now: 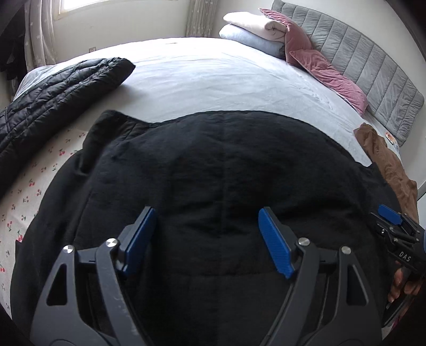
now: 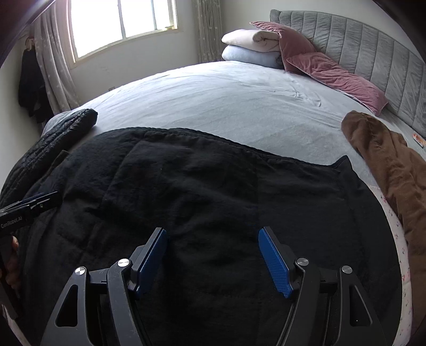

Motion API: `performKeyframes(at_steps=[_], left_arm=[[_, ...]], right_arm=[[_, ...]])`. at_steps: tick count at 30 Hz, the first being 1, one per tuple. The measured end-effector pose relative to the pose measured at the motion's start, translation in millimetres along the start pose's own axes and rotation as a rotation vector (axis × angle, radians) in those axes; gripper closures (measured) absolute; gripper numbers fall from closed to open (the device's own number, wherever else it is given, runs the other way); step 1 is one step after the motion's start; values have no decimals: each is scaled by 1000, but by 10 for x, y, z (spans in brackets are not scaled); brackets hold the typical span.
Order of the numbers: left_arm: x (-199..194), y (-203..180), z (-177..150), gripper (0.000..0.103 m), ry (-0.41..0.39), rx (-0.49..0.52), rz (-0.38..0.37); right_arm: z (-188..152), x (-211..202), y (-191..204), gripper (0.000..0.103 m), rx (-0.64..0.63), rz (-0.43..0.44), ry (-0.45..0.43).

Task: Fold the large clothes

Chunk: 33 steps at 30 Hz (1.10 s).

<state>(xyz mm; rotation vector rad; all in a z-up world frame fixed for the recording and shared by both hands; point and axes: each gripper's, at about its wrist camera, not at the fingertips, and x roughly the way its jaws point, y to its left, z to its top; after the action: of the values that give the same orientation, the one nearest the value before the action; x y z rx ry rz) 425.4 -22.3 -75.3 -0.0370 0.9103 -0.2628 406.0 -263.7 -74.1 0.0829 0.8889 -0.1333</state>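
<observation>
Blue-padded left gripper [image 1: 206,234] and right gripper [image 2: 213,252] hovering, jaws apart, lower frame. Black garment [image 1: 226,165] lying spread mid-frame on grey bed [image 1: 213,77]. Puffer jacket [image 1: 61,87] sitting upper left, brown garment [image 2: 386,159] right.

I see pink pillows [image 2: 335,71] against the grey headboard [image 2: 372,45], folded blankets [image 2: 253,48] beside them, and a bright window [image 2: 119,24].
</observation>
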Motion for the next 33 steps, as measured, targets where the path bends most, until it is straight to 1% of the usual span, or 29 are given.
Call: performKeyframes(at_steps=[1, 2, 3, 4, 6, 7, 8, 9, 10, 12, 13, 14, 16, 18, 21, 23, 25, 26, 27, 28, 29, 30, 31, 32, 33], left_arm=[[-13, 137, -16, 23, -19, 27, 56], [-26, 291, -25, 23, -32, 52, 112], [-31, 484, -26, 23, -23, 48, 154], [-25, 701, -21, 23, 2, 7, 161], [-47, 1062, 3, 22, 48, -96, 142], [-95, 1188, 20, 22, 53, -125, 176], [-165, 1270, 22, 23, 49, -158, 227], [-251, 1322, 20, 25, 39, -178, 239], [-358, 1323, 19, 25, 21, -169, 232], [-596, 1194, -33, 25, -27, -107, 242], [-706, 1086, -71, 24, -38, -72, 230], [-813, 957, -129, 24, -42, -41, 203], [-982, 715, -261, 23, -41, -1, 115], [-1084, 459, -419, 20, -37, 47, 46], [-1093, 224, -696, 19, -2, 121, 10], [-1014, 240, -867, 19, 42, 128, 23], [-942, 391, -1027, 19, 75, 121, 54], [-972, 474, -1097, 19, 62, 126, 49], [-1031, 540, -1156, 19, 45, 144, 60], [-1080, 607, -1186, 19, 32, 165, 110], [-1123, 668, -1201, 19, 28, 176, 153], [-1167, 757, -1211, 19, 33, 163, 167], [-1214, 856, -1207, 18, 42, 130, 166], [-1265, 938, -1216, 14, 50, 86, 182], [-1326, 1002, -1220, 13, 53, 44, 188]], right_arm=[[-33, 20, -152, 31, -6, -13, 7], [-76, 17, -311, 30, -8, -51, 10], [-114, 1, -485, 30, -10, -85, 6], [-145, -31, -674, 30, -5, -101, 4], [-206, -99, -1070, 30, 56, -155, 13], [-228, -178, -1268, 30, 100, -158, 11], [-254, -250, -1439, 30, 165, -167, 10], [-276, -330, -1560, 30, 212, -196, 14], [-304, -420, -1630, 30, 226, -216, 10], [-381, -635, -1626, 30, 222, -186, -19], [-420, -731, -1579, 30, 215, -167, -21], [-466, -820, -1482, 30, 200, -153, -18], [-570, -986, -1211, 30, 154, -104, -27], [-693, -1111, -904, 26, 111, -51, -41], [-890, -1145, -505, 24, 36, -9, -22], [-1036, -1088, -422, 24, 25, -6, 8], [-1177, -997, -511, 24, 56, -4, 58], [-1250, -986, -598, 24, 67, -22, 59], [-1312, -1009, -692, 24, 68, -41, 44], [-1371, -1064, -790, 24, 79, -42, 31], [-1417, -1107, -893, 24, 101, -78, 34], [-1456, -1138, -997, 24, 124, -116, 49], [-1491, -1173, -1099, 24, 156, -131, 58], [-1524, -1225, -1192, 24, 198, -125, 63], [-1559, -1290, -1257, 24, 239, -116, 67]])
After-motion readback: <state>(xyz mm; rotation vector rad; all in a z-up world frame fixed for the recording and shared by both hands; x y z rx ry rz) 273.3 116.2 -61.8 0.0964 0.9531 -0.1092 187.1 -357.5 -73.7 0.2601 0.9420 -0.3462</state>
